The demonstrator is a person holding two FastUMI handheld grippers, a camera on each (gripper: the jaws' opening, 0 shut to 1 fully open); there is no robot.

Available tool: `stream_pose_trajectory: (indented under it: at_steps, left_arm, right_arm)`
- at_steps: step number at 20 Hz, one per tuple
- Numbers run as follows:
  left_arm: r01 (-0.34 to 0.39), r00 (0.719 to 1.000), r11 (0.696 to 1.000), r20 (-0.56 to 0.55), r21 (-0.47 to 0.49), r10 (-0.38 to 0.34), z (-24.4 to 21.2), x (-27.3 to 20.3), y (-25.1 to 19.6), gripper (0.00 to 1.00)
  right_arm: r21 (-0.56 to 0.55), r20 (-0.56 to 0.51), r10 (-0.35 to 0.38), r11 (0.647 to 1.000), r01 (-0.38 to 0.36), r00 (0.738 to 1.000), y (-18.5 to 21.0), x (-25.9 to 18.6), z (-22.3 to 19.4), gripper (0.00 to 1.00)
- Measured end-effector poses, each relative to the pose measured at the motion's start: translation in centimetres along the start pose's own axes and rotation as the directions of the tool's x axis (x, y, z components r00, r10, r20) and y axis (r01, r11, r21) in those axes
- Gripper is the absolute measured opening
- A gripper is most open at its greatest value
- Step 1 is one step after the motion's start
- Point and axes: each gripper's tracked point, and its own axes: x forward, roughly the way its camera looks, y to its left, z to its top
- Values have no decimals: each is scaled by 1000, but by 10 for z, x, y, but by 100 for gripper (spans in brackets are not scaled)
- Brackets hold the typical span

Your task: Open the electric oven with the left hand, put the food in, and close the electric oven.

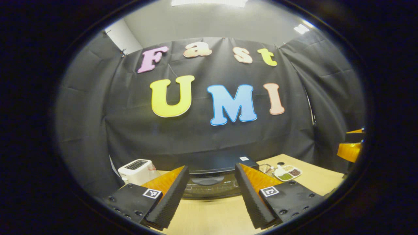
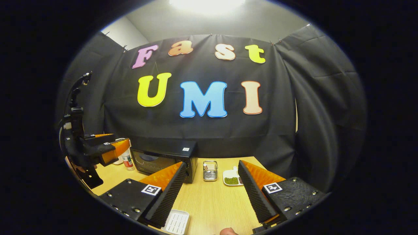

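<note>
So far nothing done — electric oven (image 2: 165,160) door closed at 12 o'clock of our left gripper (image 1: 211,195); both grippers spread, empty.

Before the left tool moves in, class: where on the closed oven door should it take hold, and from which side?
Grip the handle along the door's top edge, coming from the front. The electric oven sits closed straight ahead of the open left tool, its glass door facing it. The handle's exact shape is hard to make out here, so expect a door that probably swings down.
</note>
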Motion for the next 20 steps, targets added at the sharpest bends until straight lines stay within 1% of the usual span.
stream_pose_trajectory:
  at_steps: [5, 7, 9, 13, 16, 18, 20]
  left_arm:
    - [-69, 997, 997, 41, 18, 68, 18, -29, 9, 98]
    - [-89, 995, 996, 55, 26, 88, 24, -41, 12, 98]
    - [-99, 993, 995, 74, 26, 97, 33, -54, 14, 98]
    - [-101, 990, 994, 98, 39, 97, 42, -82, 18, 98]
    - [-87, 992, 995, 98, 42, 82, 43, -98, 20, 98]
    - [-104, 988, 993, 125, 62, 95, 52, -113, 29, 98]
    - [-105, 986, 992, 136, 74, 94, 55, -127, 32, 98]
  right_arm:
    - [-8, 69, 40, 999, -40, 997, -6, -29, 14, 98]
    - [-8, 83, 57, 998, -57, 995, -5, -39, 18, 98]
    - [-2, 83, 58, 998, -59, 995, -4, -46, 21, 98]
    - [11, 85, 66, 998, -67, 994, 10, -61, 31, 98]
    - [14, 97, 47, 999, -48, 994, 17, -69, 36, 98]
    - [16, 114, 53, 998, -55, 992, 28, -75, 42, 98]
    - [12, 105, 47, 999, -49, 993, 33, -80, 39, 98]
